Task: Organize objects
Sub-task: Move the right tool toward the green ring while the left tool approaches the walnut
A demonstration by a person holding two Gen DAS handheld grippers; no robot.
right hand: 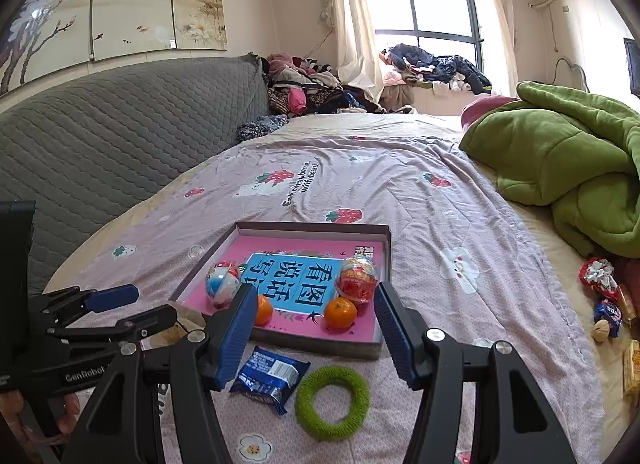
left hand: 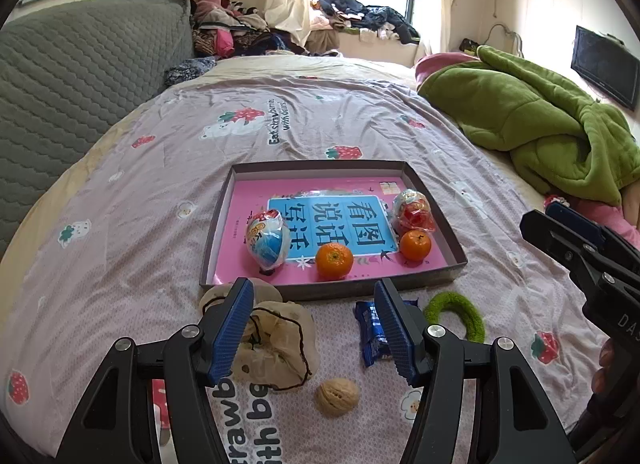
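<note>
both grippers hang released, empty: left gripper (left hand: pixel 314 328), right gripper (right hand: pixel 316 330). nearest, a walnut (left hand: pixel 337 397) at six o'clock, mesh bag (left hand: pixel 276 344), blue packet (right hand: pixel 270 378), green ring (right hand: pixel 333 402). beyond at twelve, the tray (left hand: pixel 216 232) holds two oranges (left hand: pixel 334 261) and toy eggs (left hand: pixel 267 239). green quilt (left hand: pixel 532 124) at two.

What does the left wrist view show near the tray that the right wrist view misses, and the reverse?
Left wrist only: a walnut and a beige mesh bag in front of the tray.
Right wrist only: loose snacks at the bed's right edge.
Both: two oranges, two wrapped eggs, blue packet, green ring, and both grippers open and empty.
</note>
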